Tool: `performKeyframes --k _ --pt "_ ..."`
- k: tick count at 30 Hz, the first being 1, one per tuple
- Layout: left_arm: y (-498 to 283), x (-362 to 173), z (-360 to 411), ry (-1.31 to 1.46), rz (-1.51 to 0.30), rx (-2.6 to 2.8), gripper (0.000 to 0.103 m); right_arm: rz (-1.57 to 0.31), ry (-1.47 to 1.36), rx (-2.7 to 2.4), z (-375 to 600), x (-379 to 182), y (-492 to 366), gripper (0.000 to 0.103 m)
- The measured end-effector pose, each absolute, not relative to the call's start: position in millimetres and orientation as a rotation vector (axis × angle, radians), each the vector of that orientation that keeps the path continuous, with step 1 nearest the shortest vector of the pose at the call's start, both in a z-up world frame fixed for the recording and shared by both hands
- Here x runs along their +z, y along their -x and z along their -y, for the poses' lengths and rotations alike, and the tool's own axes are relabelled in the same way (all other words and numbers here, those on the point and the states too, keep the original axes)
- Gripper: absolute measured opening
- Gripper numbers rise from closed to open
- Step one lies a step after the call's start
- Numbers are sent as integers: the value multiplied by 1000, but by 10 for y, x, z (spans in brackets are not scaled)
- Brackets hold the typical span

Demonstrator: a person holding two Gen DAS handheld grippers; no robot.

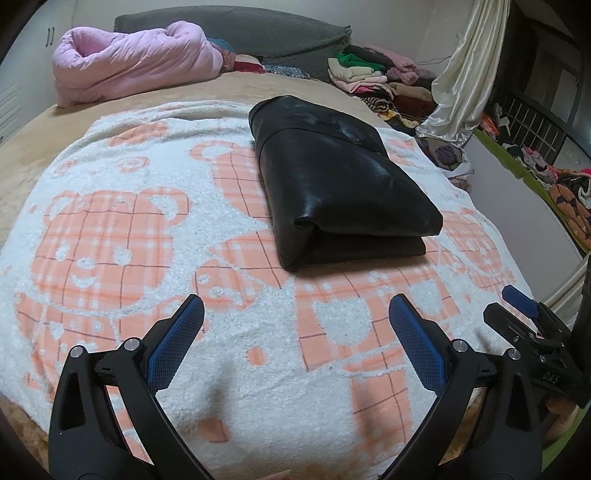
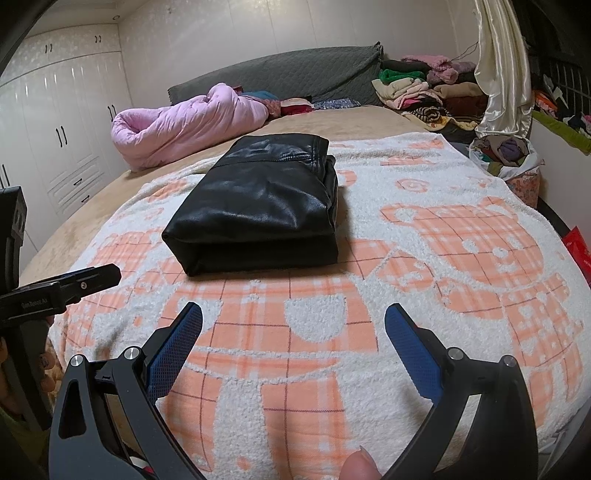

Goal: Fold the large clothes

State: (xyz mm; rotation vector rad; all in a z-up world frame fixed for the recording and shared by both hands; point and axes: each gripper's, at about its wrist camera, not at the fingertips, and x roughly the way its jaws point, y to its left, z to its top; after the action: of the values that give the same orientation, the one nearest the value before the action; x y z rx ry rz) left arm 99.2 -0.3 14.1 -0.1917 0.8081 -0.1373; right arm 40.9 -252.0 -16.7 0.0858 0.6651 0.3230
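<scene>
A black leather garment point(image 1: 332, 181) lies folded into a compact block on the white and orange bear blanket point(image 1: 110, 229); it also shows in the right wrist view point(image 2: 258, 206). My left gripper point(image 1: 295, 306) is open and empty, hovering over the blanket a little short of the garment's near edge. My right gripper point(image 2: 293, 314) is open and empty, also short of the garment. The right gripper shows at the right edge of the left wrist view point(image 1: 524, 314), and the left one at the left edge of the right wrist view point(image 2: 74, 284).
A rolled pink quilt point(image 1: 129, 62) lies at the far left of the bed. A grey headboard point(image 1: 236, 26) stands behind. Piles of clothes point(image 1: 373, 77) and a cream curtain point(image 1: 469, 74) are at the far right. White wardrobes point(image 2: 55, 129) line the left wall.
</scene>
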Motion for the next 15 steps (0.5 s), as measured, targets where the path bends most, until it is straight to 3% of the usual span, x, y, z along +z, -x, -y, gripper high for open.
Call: performKeyframes --k 15 --pt "-988 139 15 181 -823 -121 94 -669 -82 321 2528 -189 -436 99"
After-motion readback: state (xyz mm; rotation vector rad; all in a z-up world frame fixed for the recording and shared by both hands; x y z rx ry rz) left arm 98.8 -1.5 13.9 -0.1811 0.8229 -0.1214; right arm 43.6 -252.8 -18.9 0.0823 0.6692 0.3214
